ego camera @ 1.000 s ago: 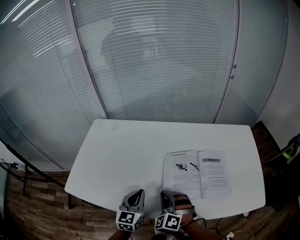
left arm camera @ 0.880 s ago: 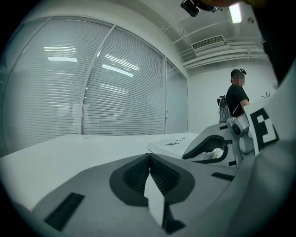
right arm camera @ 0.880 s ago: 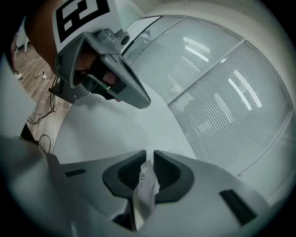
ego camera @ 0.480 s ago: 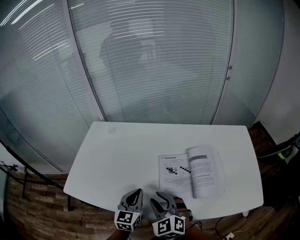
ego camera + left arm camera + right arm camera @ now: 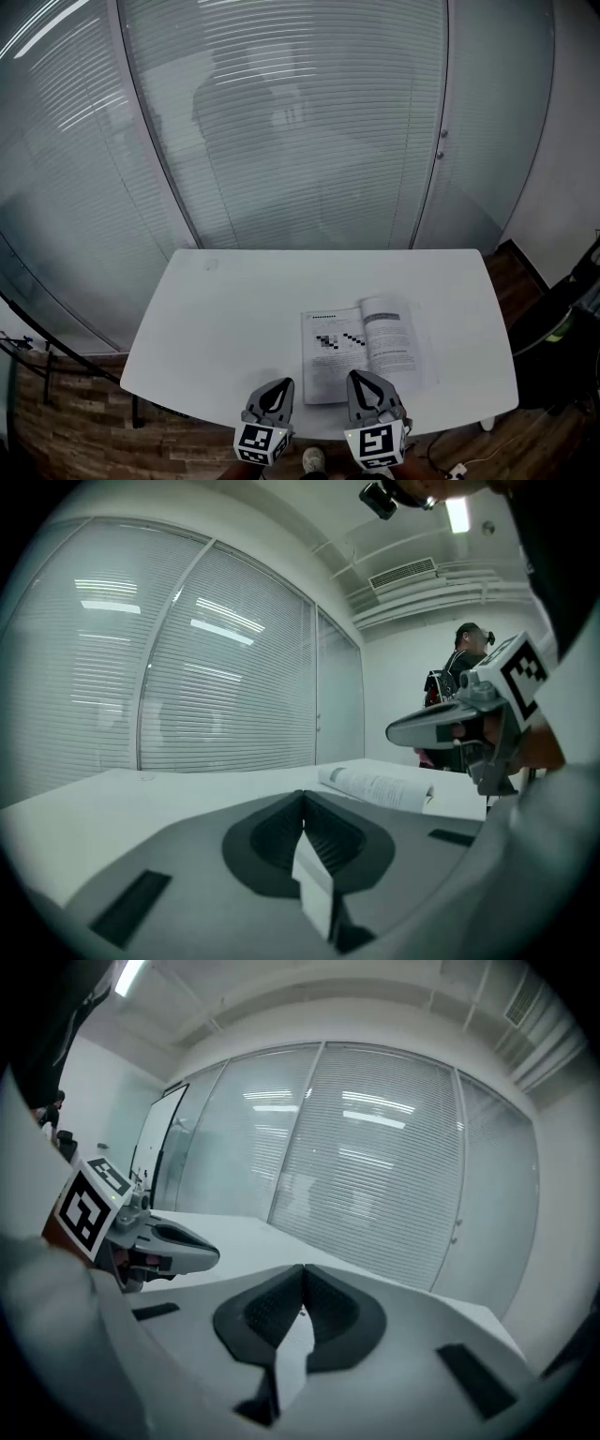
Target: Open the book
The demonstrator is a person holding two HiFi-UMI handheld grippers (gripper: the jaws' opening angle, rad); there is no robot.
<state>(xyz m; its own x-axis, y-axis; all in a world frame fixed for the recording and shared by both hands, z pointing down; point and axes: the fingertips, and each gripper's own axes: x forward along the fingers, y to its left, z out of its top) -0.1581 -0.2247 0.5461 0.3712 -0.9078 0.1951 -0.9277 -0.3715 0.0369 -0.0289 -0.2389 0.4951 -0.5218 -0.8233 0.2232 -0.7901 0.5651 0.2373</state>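
The thin white paperback book lies open, face up, on the right half of the white rectangular table, close to the near edge. Its left page lies flat and shows a small dark checkered figure. The right page arches up from the spine and is not fully flat. The grey left gripper, with its black-and-white marker cube, is held level over the table's near edge, left of the book and well clear of it. Its dark ribbed jaws are pressed together with nothing between them. The matching grey right gripper hangs just at the book's near edge, raised off the tabletop. Its jaws have just been closing and now meet tip to tip, with no page or anything else caught in them. The two grippers sit side by side, pointing away from the person towards the far side of the table. Behind the table runs a curved glass wall with horizontal blinds, and brown wooden flooring shows below the table's left corner.
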